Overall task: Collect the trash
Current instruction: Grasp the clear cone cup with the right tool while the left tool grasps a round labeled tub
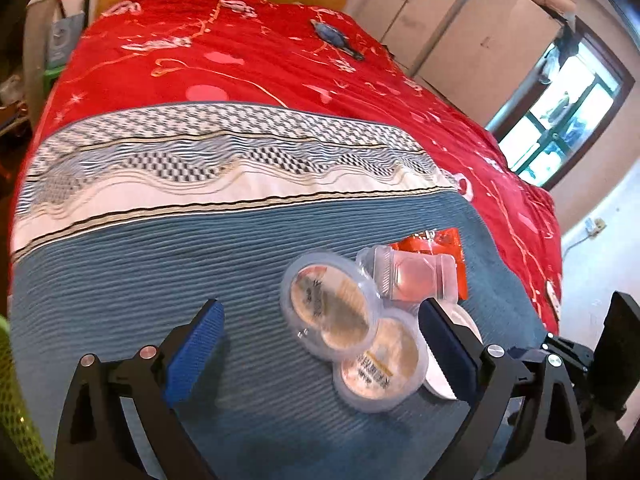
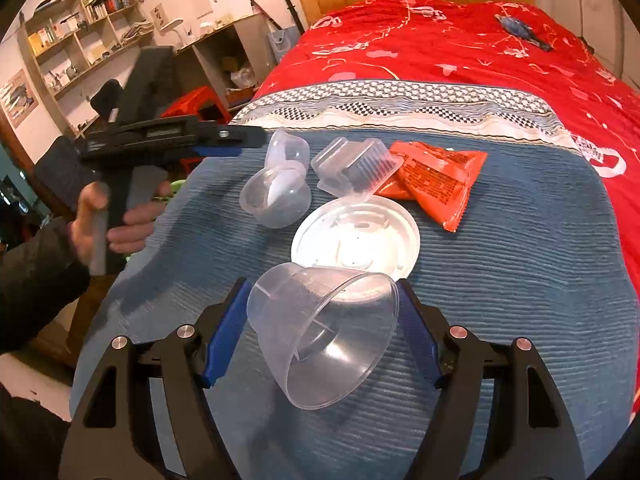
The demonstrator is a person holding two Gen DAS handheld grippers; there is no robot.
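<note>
Right gripper (image 2: pixel 322 330) has its jaws clamped on a clear plastic bowl (image 2: pixel 324 332), tipped on its side, pads pressing its walls, just above the blue blanket (image 2: pixel 520 280) at the foot end of the bed. Left gripper (image 1: pixel 320 354) jaws wide open, nothing between the pads, hovering over the pile. Left on the blanket near the foot edge: two small lidded cups (image 1: pixel 352 332) overlapping, a ribbed clear tray (image 2: pixel 354 168), a white round lid (image 2: pixel 356 234) and an orange-red wrapper (image 2: pixel 436 178), all bunched together and touching. A green mesh thing (image 1: pixel 16 412) shows at the left edge, maybe the bin, can't tell. Judging by this, early on: one item in hand, most of it uncollected
</note>
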